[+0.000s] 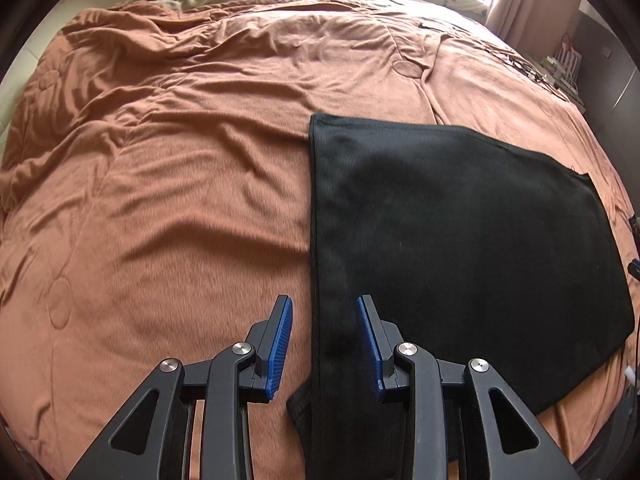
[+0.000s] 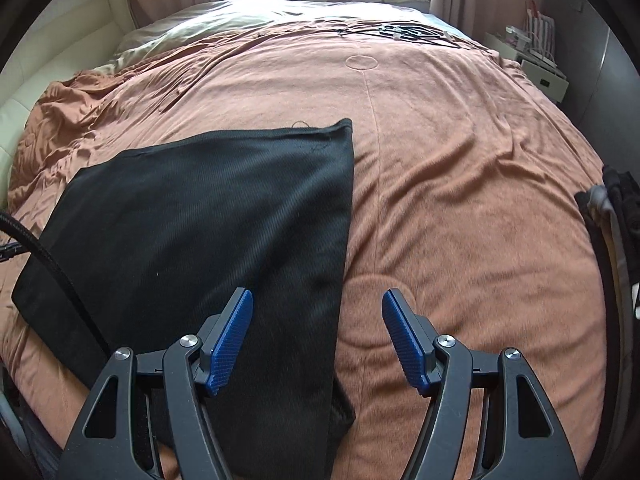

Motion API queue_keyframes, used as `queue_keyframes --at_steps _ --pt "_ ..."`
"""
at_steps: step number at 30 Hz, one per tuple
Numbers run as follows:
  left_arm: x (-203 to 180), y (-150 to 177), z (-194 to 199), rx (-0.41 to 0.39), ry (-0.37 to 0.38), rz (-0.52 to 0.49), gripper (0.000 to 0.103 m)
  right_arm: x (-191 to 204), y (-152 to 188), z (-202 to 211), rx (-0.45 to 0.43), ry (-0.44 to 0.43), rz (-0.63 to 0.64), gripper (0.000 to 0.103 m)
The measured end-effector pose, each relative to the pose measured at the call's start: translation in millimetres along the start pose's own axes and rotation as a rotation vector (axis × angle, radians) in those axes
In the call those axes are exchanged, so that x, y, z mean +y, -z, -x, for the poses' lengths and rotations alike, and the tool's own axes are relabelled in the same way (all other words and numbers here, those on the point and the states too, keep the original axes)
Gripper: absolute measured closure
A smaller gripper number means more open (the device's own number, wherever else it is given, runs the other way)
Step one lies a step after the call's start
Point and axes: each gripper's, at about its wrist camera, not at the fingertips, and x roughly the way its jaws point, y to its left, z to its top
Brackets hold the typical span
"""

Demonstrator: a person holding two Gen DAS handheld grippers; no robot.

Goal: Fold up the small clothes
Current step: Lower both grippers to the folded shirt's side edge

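Observation:
A black ribbed garment (image 1: 460,240) lies folded flat on the orange bedspread (image 1: 160,200). In the left wrist view its straight left edge runs down between the blue pads of my left gripper (image 1: 324,304), which hovers open above it without pressing the cloth. In the right wrist view the same garment (image 2: 200,220) fills the left half of the picture. Its right edge passes between the fingers of my right gripper (image 2: 318,300), which stands wide open over the cloth and the bedspread (image 2: 460,200). A small flap of the garment sticks out near each gripper's base.
A stack of dark and grey clothes (image 2: 616,208) sits at the bed's right edge. Cables (image 2: 400,32) lie at the far end, before the pillows and soft toys. A white nightstand (image 2: 544,76) stands to the right, and a black braided cable (image 2: 44,248) crosses the garment's left side.

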Motion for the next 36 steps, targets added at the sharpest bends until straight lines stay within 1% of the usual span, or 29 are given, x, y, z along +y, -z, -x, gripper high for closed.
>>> queue_keyframes --at_steps 9,14,17,19,26,31,33,36 --pt "10.2 41.4 0.5 0.029 0.024 0.065 0.068 2.7 38.5 15.9 0.021 -0.032 -0.041 0.039" --pt "12.3 61.4 1.5 0.047 0.032 0.084 0.068 0.8 57.2 18.7 0.039 -0.055 -0.083 0.042" --pt "16.5 69.9 4.6 0.044 0.049 0.123 0.068 -1.2 67.3 19.9 0.048 -0.081 -0.112 0.044" --pt "18.3 74.2 5.8 0.046 0.064 0.141 0.068 -2.9 73.5 19.8 0.055 -0.09 -0.128 0.049" --pt "20.4 85.8 8.9 0.038 0.101 0.184 0.071 -15.9 86.1 28.8 0.048 -0.121 -0.207 0.05" --pt "23.8 86.3 7.8 0.054 0.14 0.22 0.072 -32.2 92.0 32.2 0.054 -0.184 -0.314 0.05" --pt "27.6 84.3 5.0 0.063 0.163 0.251 0.072 -39.9 91.5 30.3 0.053 -0.213 -0.365 0.05" --pt "31.0 81.3 0.8 0.067 0.191 0.293 0.076 -46.9 90.4 26.0 0.045 -0.248 -0.422 0.051"
